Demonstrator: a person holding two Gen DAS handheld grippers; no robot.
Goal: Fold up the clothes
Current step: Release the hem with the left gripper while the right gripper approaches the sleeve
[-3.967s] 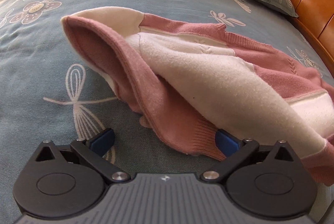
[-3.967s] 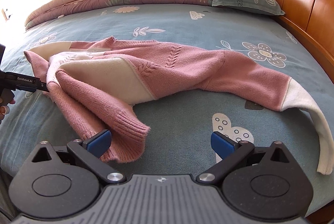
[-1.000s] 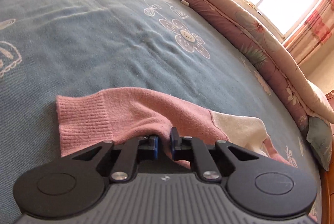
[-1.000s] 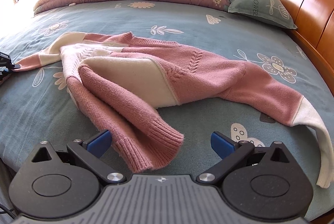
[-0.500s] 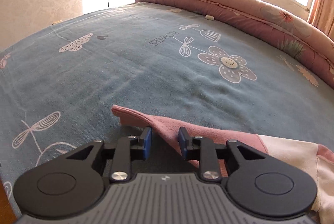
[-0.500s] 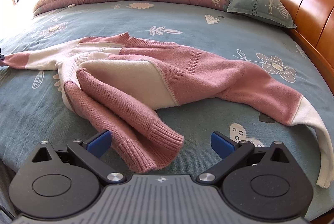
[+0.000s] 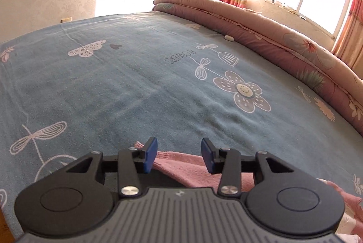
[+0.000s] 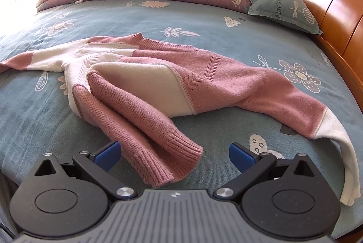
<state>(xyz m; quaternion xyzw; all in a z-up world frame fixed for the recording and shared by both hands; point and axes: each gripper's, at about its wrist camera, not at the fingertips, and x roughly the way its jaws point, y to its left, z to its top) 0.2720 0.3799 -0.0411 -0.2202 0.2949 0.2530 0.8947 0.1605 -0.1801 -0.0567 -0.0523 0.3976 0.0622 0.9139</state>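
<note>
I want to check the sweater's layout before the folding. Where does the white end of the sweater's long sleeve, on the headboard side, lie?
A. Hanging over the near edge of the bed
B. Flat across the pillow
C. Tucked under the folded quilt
A: the white sleeve end droops past the edge of the bed, beside the open right gripper.

sleeve cuff (image 7: 179,166) partly behind gripper body

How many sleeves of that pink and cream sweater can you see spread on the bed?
2. One sleeve stretches out to the left across the bed sheet; the other sleeve runs right, its cream cuff drooping over the bed's edge.
</note>
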